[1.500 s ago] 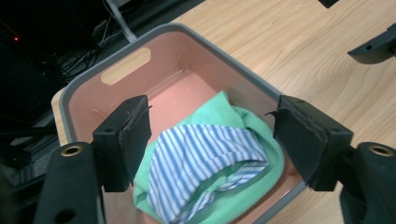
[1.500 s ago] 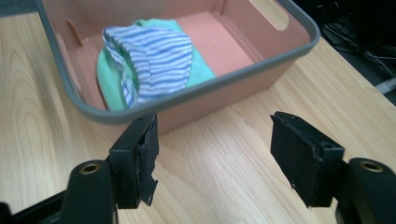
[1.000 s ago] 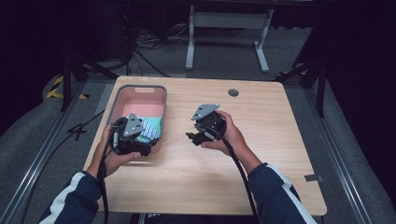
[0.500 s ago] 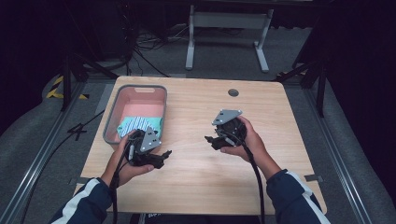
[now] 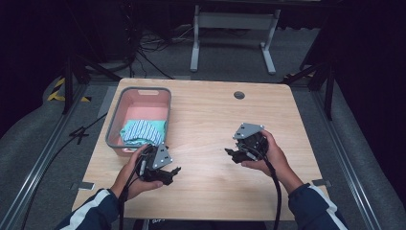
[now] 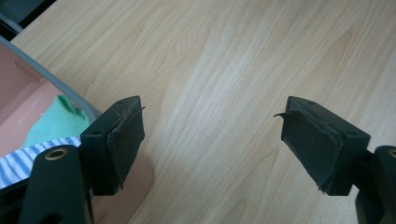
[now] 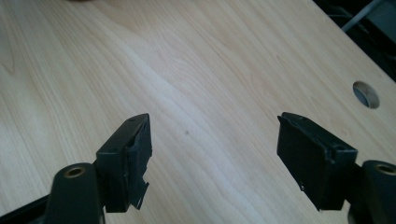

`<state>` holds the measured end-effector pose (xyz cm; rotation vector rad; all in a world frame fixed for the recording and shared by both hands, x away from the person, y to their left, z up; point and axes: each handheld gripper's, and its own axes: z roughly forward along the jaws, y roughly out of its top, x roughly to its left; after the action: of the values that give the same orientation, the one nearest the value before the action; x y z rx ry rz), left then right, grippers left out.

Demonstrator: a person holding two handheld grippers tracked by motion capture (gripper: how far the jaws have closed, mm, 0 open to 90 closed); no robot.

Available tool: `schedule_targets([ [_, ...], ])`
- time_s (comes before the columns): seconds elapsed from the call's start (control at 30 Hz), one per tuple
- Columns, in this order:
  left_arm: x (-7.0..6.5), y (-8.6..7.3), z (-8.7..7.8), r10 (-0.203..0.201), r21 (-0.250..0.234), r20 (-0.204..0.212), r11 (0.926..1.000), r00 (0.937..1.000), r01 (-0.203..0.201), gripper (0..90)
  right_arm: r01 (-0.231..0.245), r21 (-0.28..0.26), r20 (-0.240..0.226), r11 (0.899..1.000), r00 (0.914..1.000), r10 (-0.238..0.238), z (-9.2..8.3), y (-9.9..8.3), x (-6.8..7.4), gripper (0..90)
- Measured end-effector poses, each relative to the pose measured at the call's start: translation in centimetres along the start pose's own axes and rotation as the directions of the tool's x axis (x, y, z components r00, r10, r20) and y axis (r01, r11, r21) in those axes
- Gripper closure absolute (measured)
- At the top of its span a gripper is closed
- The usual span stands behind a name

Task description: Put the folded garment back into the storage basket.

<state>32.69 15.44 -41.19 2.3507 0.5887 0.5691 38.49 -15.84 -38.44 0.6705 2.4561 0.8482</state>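
Note:
A pink basket with a grey rim [image 5: 146, 89] stands on the left of the wooden table [image 5: 206, 120]. Folded cloths lie in it, a teal-and-white striped cloth [image 5: 143, 132] on top. My left gripper [image 5: 173, 172] hovers low over the table just in front of the basket's near right corner, open and holding nothing. In the left gripper view the left gripper [image 6: 210, 126] has bare wood between its jaws, with the basket rim [image 6: 46, 77], a green cloth [image 6: 60, 119] and the striped cloth [image 6: 18, 161] at the left. My right gripper [image 5: 229, 153] [image 7: 215, 135] is open and empty over the table's right half.
A round cable hole [image 5: 239, 95] [image 7: 365, 93] sits near the table's far edge. Cables trail from both grippers toward the person. Beyond the table are a dark floor, a metal stand [image 5: 232, 28] and floor rails [image 5: 43, 158] on the left.
The left gripper has come out from over the basket, toward the person and lower over the table. The right gripper has moved right and nearer the person. Both stay open.

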Motion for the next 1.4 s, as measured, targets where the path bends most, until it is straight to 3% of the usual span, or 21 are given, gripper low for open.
schedule_targets([
  [0.53, -0.5, -1.7, 2.2, 0.015, 0.046, 0.06, 0.9988, 0.9981, -0.018, 20.4, -0.053, 0.051, 0.039, 0.997, 0.9979, 0.051, -0.8, -6.7, -0.3, 27.4],
  [0.93, -0.6, -3.1, 3.6, 0.004, 0.052, 0.123, 0.9986, 0.9924, -0.011, 19.8, -0.126, 0.047, 0.028, 0.991, 0.9917, 0.125, -1.0, -11.6, -1.0, 26.4],
  [1.17, -0.4, -3.9, 4.2, -0.027, 0.04, 0.177, 0.999, 0.9839, 0.02, 19.2, -0.206, 0.032, 0.02, 0.978, 0.9784, 0.206, -1.6, -14.4, -1.6, 25.7],
  [1.27, -0.3, -4.2, 4.4, -0.017, 0.044, 0.195, 0.999, 0.9807, 0.009, 18.6, -0.245, 0.026, 0.001, 0.969, 0.9695, 0.245, -1.5, -15.5, -1.6, 24.6],
  [1.4, -0.2, -4.8, 4.7, -0.058, 0.03, 0.236, 0.9982, 0.9701, 0.053, 17.7, -0.28, -0.005, -0.012, 0.96, 0.96, 0.28, -1.6, -16.8, -1.7, 23.1],
])
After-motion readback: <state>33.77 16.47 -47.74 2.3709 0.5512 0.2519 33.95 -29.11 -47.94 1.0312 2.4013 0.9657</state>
